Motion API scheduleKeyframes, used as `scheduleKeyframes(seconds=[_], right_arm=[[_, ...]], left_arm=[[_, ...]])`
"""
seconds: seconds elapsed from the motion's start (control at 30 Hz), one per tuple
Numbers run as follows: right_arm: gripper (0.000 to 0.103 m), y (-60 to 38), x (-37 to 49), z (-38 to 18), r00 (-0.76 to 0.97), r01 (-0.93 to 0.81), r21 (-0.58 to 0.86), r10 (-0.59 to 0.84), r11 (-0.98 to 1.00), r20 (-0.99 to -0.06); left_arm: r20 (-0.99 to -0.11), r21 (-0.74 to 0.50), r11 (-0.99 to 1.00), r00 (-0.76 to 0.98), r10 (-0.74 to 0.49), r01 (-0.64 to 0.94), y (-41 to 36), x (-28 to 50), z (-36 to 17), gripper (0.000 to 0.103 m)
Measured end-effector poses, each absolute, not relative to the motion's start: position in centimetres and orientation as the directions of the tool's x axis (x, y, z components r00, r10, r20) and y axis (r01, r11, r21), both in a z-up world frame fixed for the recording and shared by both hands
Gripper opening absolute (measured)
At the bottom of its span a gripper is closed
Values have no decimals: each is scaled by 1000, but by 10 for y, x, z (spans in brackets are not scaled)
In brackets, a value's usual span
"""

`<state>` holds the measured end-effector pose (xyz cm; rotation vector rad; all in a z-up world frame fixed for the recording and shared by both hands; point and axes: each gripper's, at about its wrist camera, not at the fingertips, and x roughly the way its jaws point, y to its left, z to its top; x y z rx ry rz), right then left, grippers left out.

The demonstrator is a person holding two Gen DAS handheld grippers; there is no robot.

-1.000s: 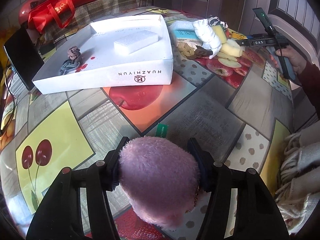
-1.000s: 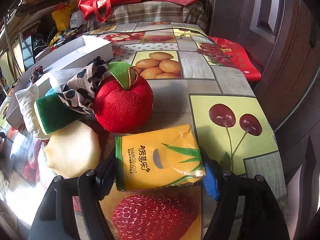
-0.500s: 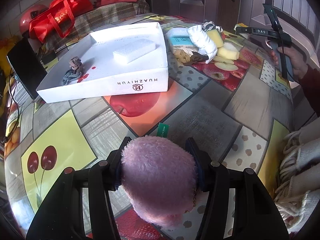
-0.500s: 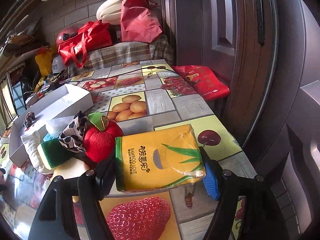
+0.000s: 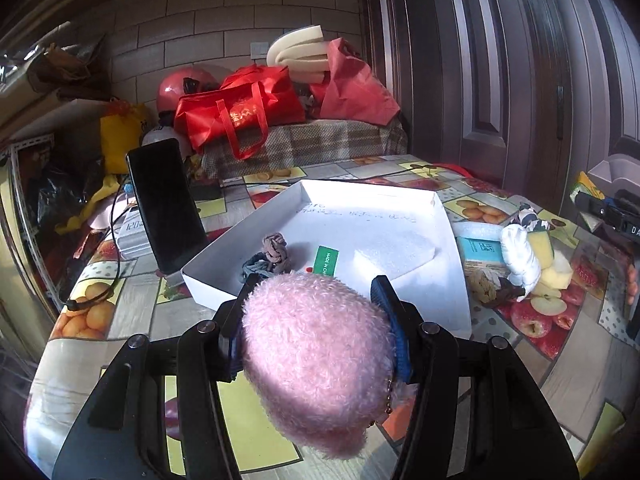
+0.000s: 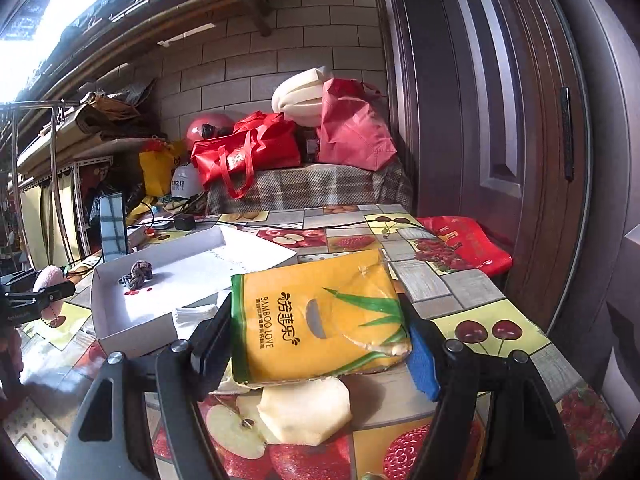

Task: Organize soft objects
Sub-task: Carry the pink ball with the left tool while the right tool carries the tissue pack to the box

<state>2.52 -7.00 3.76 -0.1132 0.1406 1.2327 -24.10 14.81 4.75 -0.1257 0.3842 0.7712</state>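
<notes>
Pink fuzz fills the bottom of my left view: the pink plush (image 5: 316,364) sits clamped between the pads of my left claw (image 5: 312,316), lifted clear of the surface (image 5: 132,296). Straight ahead of it, just past the fingertips, lies the white box (image 5: 452,280), its near wall directly under the plush's leading edge and its long axis running away from me toward the far wall. A knotted grey-brown cloth (image 5: 268,256) and a white foam pad (image 5: 392,252) already lie inside.

In my right view the right claw (image 6: 320,344) is clamped on the yellow tissue pack (image 6: 320,320), also held off the surface. From there the box (image 6: 136,320) lies ahead and to the left, with a corner and a pale sponge (image 6: 304,408) below the pack.

I judge the left hand the nearer: it needs only a short push forward and a drop onto bare floor between cloth and foam. The right must cross leftward, so I would let it follow.

A loose pile (image 5: 516,264) waits right of the box.
</notes>
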Motion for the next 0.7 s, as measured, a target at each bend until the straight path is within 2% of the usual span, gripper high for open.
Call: scheduleKeyframes(seconds=[0.3, 0.7], right_arm=[[74, -33, -8, 33, 227, -974, -18, 953, 228, -202], [74, 9, -48, 28, 155, -988, -38, 963, 150, -221]], left_arm=[[-362, 13, 637, 591, 721, -770, 160, -243, 47, 56], [-359, -3, 605, 565, 743, -796, 174, -227, 46, 56]])
